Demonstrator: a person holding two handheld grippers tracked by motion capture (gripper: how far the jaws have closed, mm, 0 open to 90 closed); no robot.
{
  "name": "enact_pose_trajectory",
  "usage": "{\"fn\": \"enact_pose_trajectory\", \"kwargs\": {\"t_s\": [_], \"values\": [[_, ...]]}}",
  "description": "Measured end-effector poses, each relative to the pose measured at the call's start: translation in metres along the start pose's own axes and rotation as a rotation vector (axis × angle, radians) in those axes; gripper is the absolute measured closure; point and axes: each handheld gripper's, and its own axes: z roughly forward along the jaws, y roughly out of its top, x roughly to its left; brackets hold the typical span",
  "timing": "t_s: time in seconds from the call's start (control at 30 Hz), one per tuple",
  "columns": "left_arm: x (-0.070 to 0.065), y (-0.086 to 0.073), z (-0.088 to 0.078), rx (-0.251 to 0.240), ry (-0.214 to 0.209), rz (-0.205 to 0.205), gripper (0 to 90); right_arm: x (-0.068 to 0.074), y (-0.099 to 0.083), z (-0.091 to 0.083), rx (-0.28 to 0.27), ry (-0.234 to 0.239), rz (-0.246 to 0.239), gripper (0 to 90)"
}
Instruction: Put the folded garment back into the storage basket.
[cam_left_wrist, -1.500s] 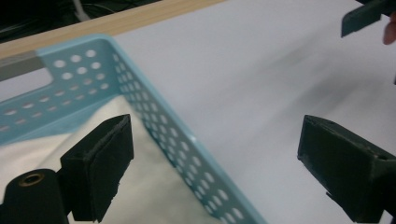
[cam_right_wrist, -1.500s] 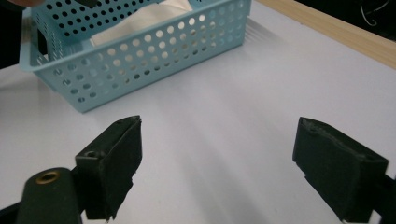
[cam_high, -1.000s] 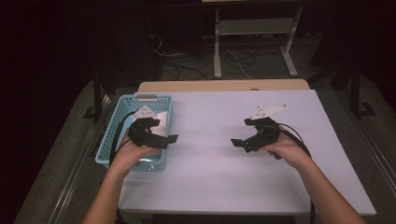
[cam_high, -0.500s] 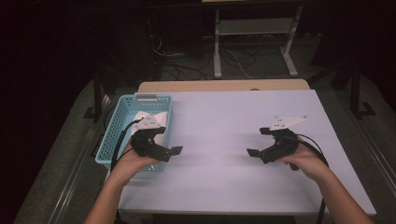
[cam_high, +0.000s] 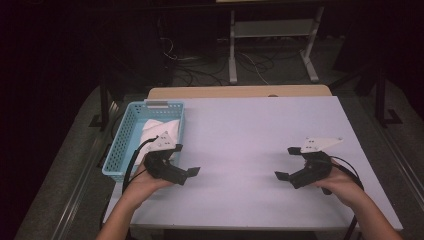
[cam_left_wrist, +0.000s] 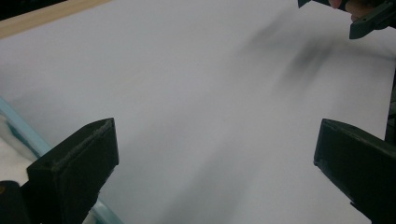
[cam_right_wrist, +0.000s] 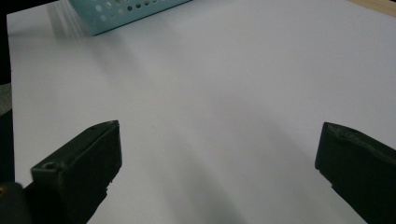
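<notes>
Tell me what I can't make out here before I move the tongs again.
- White cloth in the blue basket, high view: near part hidden by the left tongs.
- Basket, right gripper view: cut off by the top edge.
- Right tongs, left gripper view: cut off at the corner.

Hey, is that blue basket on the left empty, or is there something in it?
Not empty. The blue basket holds white cloth-like material bunched toward its right side in the high view. What exactly it is cannot be told.

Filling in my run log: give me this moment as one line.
left tool: open, empty, beside blue basket | right tool: open, empty, over table | basket holds white cloth
</notes>
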Motion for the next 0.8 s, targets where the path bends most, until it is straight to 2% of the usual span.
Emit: {"fn": "enact_pose_trajectory", "kwargs": {"t_s": [0.13, 0.5, 0.8], "values": [[-0.001, -0.002, 0.002, -0.007, -0.007, 0.005, 0.0, 0.001, -0.009, -0.007, -0.021, -0.001, 0.013, 0.4], [-0.002, -0.004, 0.004, -0.01, -0.014, 0.018, 0.0, -0.003, -0.035, -0.022, -0.03, -0.018, 0.039, 0.4], [-0.002, -0.005, 0.005, -0.011, -0.019, 0.021, 0.0, -0.006, -0.042, -0.028, -0.041, -0.025, 0.039, 0.4]]}}
